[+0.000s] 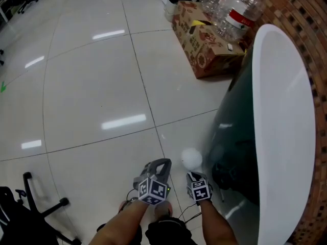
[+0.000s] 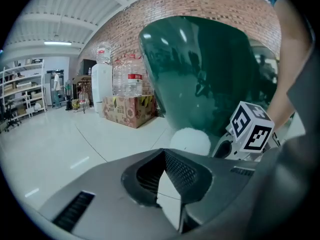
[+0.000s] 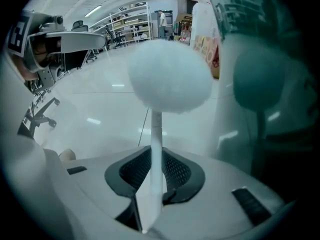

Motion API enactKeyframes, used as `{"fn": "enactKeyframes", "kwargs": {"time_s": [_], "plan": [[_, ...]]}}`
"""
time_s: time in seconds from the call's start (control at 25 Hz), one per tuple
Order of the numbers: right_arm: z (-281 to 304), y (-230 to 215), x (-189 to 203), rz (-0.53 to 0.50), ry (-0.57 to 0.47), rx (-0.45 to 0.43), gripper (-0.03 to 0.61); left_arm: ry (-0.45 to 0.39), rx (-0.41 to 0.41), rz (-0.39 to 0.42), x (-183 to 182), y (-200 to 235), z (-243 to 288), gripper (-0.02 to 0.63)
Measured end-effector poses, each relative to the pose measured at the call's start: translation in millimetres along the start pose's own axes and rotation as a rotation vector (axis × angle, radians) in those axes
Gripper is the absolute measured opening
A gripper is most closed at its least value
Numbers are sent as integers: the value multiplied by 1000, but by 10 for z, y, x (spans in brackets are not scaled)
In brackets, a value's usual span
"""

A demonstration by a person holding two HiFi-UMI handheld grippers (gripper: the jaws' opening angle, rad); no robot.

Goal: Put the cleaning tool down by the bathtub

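The cleaning tool is a white fluffy ball (image 1: 191,158) on a thin white stick (image 3: 156,134). My right gripper (image 1: 193,175) is shut on the stick, with the ball (image 3: 170,76) standing out past the jaws. It is held low, right beside the dark green outer wall of the white-rimmed bathtub (image 1: 281,111). My left gripper (image 1: 162,162) is just to its left, jaws meeting at the tips with nothing between them. In the left gripper view the ball (image 2: 190,140) and the right gripper's marker cube (image 2: 252,129) show against the tub wall (image 2: 210,69).
A cardboard box (image 1: 202,40) and large water bottles (image 1: 232,6) stand on the floor beyond the tub's far end. A black office chair base (image 1: 30,208) is at the lower left. The glossy white tiled floor (image 1: 102,96) stretches away to the left.
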State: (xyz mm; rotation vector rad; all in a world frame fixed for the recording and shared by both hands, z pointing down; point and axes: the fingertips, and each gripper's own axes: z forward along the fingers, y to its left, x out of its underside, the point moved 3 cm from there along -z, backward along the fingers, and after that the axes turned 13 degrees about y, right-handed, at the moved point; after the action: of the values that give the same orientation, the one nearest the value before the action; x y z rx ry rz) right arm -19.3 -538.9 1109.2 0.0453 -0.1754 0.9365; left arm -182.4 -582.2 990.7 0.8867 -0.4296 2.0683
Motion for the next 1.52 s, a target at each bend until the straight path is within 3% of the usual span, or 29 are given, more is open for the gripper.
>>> {"fn": "enactKeyframes", "kwargs": {"time_s": [0.12, 0.36, 0.56, 0.92, 1.24, 1.52], "plan": [[334, -22, 52, -2, 17, -9, 89, 35, 9, 16, 206, 31, 257, 3], [827, -163, 117, 9, 97, 1, 89, 159, 93, 122, 642, -113, 676, 3], [1130, -272, 301, -27, 211, 50, 89, 123, 99, 111, 541, -107, 723, 3], [1282, -423, 292, 56, 249, 68, 129, 115, 85, 76, 536, 61, 711, 3], [732, -275, 356, 100, 216, 76, 140, 119, 101, 81, 388, -16, 333, 3], [-282, 2, 139, 163, 41, 49, 76, 137, 101, 27, 105, -178, -418, 3]]}}
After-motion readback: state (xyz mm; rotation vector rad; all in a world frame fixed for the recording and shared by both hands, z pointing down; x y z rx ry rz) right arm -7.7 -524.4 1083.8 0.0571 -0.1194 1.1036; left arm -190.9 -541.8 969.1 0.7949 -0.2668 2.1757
